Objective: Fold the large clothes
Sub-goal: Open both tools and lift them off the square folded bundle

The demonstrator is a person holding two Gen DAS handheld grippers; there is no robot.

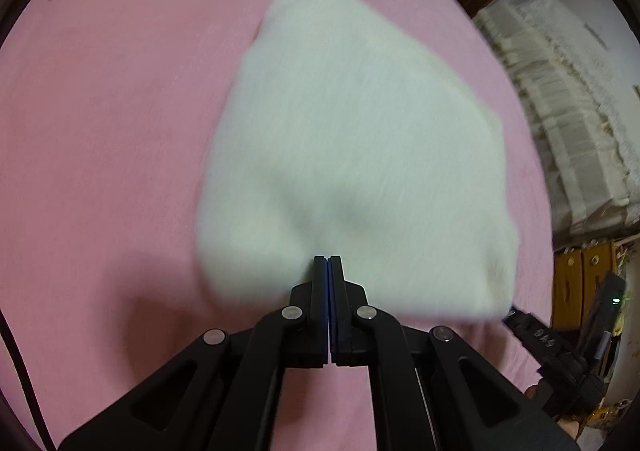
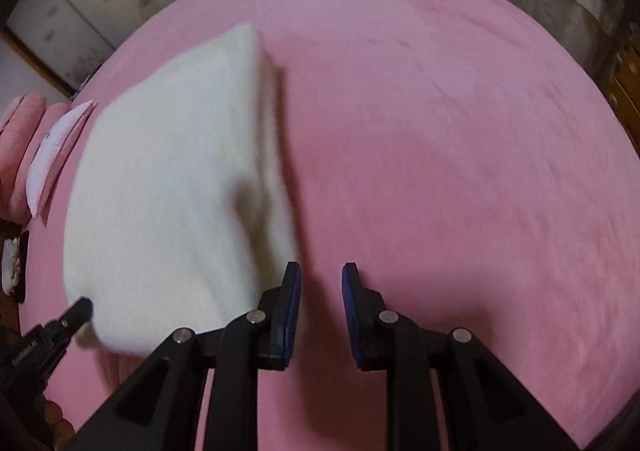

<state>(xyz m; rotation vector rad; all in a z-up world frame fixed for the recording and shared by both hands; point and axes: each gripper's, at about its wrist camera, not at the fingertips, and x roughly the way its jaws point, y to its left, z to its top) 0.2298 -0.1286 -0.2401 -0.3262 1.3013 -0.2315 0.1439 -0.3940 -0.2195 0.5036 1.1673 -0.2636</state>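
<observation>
**Ana:** Jaws first: the left gripper has its blue pads pressed flat together, and the near edge of the white garment seems to run into them, though blur keeps me from seeing fabric between the pads. So it is clamped tight, probably pinching a thin hem.

**Ben:** And the right gripper?

**Ana:** Its jaws stand apart with only pink bedsheet showing between them. The garment's corner lies just beside the left finger, at about nine o'clock from the gap, not inside it.

**Ben:** Where does the garment sit overall?

**Ana:** In the right wrist view it spreads from the fingers toward eleven o'clock, already doubled into a thick slab (the far edge shows stacked layers). Beyond it, at nine o'clock, pink pillows sit at the bed's edge.

**Ben:** Why hold one side only?

**Ana:** My guess: the folded bundle is being placed or dragged, the pinched edge steering it while the released corner settles. In the left view the right tool appears at four o'clock, beside the cloth.
</observation>
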